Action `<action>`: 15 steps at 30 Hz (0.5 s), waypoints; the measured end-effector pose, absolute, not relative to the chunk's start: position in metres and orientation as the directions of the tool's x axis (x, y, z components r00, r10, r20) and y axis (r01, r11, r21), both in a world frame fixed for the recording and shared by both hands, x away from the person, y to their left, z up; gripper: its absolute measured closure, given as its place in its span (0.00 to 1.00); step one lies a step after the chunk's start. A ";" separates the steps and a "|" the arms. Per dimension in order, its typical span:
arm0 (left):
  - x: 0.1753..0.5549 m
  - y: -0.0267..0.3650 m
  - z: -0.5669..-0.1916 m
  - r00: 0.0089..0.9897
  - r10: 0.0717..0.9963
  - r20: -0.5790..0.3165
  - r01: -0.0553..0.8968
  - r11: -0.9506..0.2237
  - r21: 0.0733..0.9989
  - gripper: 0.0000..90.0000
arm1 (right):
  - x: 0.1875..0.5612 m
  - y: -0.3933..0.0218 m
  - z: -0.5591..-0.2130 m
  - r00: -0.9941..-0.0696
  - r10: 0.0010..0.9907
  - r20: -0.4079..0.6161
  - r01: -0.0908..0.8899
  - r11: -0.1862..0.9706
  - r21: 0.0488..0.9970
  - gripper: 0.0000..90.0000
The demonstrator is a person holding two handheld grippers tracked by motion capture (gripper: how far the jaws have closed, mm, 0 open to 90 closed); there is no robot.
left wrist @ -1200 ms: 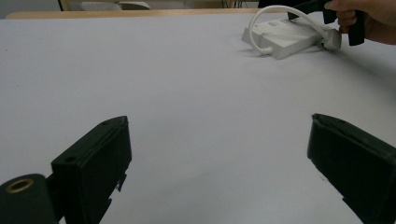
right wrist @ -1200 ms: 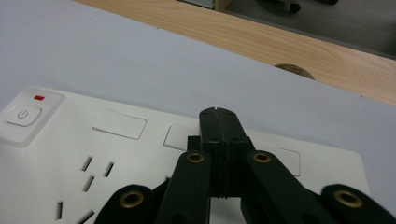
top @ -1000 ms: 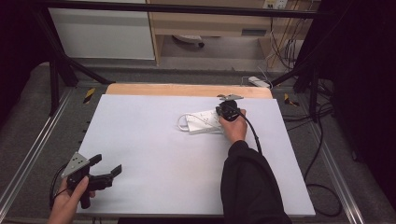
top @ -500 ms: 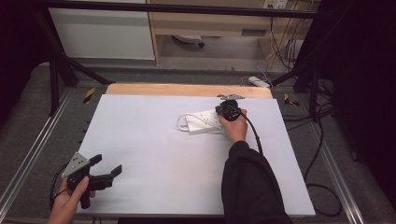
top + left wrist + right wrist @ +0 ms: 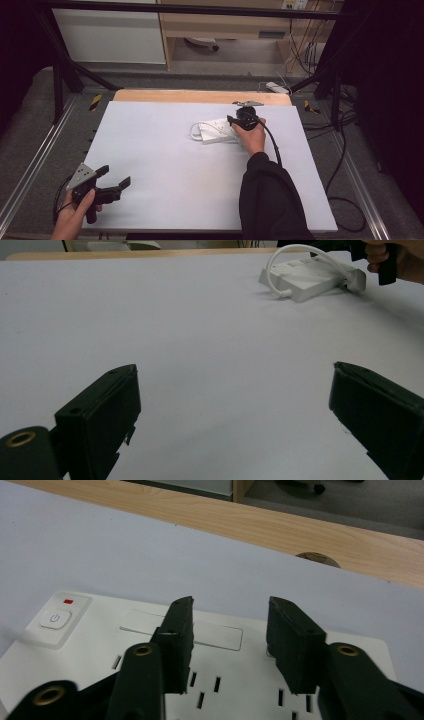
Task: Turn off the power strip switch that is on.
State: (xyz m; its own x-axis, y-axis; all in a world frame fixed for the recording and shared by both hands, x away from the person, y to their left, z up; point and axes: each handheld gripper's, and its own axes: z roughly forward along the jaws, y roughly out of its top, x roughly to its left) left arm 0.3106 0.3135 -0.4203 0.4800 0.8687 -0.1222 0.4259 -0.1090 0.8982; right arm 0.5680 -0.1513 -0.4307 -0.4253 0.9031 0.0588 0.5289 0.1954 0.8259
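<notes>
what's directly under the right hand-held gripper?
The white power strip: its power button and socket slots show beneath the open right hand-held gripper. Its near end is hidden by the jaws.

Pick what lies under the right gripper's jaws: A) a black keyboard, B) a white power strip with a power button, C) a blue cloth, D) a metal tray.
B: the right gripper hangs open over the white power strip, its sockets and power button visible.

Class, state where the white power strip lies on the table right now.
In the high view the white power strip lies at the far right-centre of the table, near its wooden edge, directly under the right tool.
</notes>
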 end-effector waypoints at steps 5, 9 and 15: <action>0.311 0.313 -0.420 0.480 0.869 -0.120 0.426 -0.111 0.898 0.07 | 0.567 -0.154 -0.427 -0.403 0.912 0.076 0.537 0.168 0.827 0.36; 0.311 0.313 -0.420 0.483 0.868 -0.118 0.425 -0.115 0.898 0.07 | 0.565 -0.157 -0.423 -0.380 0.920 0.091 0.548 0.145 0.824 0.19; 0.311 0.313 -0.421 0.480 0.869 -0.117 0.427 -0.115 0.897 0.07 | 0.561 -0.162 -0.416 -0.366 0.926 0.096 0.547 0.130 0.827 0.07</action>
